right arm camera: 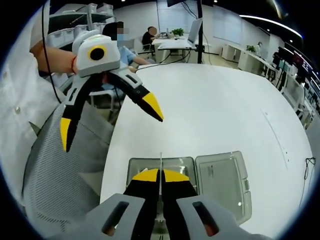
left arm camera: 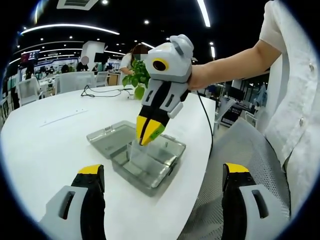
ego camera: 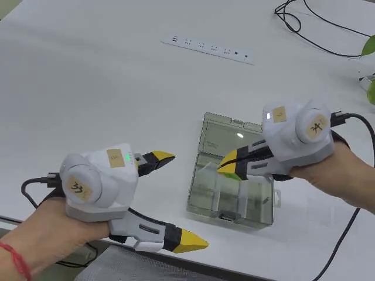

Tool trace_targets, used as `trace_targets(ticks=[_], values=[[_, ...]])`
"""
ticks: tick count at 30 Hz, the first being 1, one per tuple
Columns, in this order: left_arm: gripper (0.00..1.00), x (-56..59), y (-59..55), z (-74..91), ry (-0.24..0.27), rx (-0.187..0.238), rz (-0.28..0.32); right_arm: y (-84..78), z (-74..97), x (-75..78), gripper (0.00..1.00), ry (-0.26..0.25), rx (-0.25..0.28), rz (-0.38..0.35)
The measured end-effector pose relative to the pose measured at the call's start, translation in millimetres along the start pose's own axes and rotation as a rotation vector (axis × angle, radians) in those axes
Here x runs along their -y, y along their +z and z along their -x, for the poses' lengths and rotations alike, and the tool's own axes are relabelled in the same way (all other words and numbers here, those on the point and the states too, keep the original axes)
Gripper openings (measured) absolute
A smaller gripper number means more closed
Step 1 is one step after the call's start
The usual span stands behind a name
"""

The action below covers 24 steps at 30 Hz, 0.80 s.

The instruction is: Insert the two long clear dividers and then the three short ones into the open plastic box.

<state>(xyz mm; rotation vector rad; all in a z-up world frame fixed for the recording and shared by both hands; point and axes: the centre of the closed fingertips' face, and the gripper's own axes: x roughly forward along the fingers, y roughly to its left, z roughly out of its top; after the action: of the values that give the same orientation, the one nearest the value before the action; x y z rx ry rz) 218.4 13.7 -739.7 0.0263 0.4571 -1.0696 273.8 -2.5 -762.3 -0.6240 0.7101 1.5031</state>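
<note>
**Item: clear divider [right arm camera: 161, 161].** Pinched upright, edge-on, between the closed jaws of the right gripper [ego camera: 225, 168], directly above the tray of the open plastic box [ego camera: 194, 199]. Whether it is a long or a short divider cannot be told. Clear partitions appear to stand in the tray already; their number is unclear.

**Left gripper [ego camera: 177, 199].** Jaws spread wide, holding nothing, off the box's left side and apart from it.

**Risks.**
- The divider may miss its wall slots if it goes down tilted, since the slots are hard to see through clear plastic.
- The thin sheet may bow or slip in the pinch if it is forced.
- The box is light and unbraced, so it may slide or tip under a push.

**Surface.** White table [ego camera: 105, 76], smooth. A power strip [ego camera: 208, 48] lies beyond the box, with black cables [ego camera: 316, 35] and plant leaves [ego camera: 369, 47] beyond it to the right. A grey mesh chair [ego camera: 129, 266] stands at the near edge.

**Room.** Open office with white desks, ceiling strip lights and seated people behind.
</note>
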Motion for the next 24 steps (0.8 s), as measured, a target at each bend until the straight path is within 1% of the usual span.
trace_targets(ticks=[5,10,12,16,21,24], values=[[1.00,0.7,-0.6,-1.0,-0.002,0.003,0.002,-1.3,-7.9,0.2,0.02,0.005,-0.004,0.009],[1.00,0.4,-1.9,-1.7,-0.002,0.004,0.007,-5.3,-18.3,1.3,0.02,0.013,-0.012,-0.002],[1.00,0.0,-2.5,-1.7,-0.002,0.001,0.005,-5.7,-20.9,2.6,0.02,0.014,-0.009,-0.016],[1.00,-0.1,-2.6,-1.6,-0.003,0.002,0.006,-9.1,-25.7,0.8,0.02,0.020,-0.018,-0.019],[1.00,-1.3,-3.6,-1.0,0.000,0.001,0.008,-13.3,-31.2,1.6,0.02,0.028,-0.033,-0.030],[1.00,-1.6,-4.2,-1.2,-0.001,0.000,0.010,-16.3,-36.4,0.6,0.02,0.033,-0.058,-0.024]])
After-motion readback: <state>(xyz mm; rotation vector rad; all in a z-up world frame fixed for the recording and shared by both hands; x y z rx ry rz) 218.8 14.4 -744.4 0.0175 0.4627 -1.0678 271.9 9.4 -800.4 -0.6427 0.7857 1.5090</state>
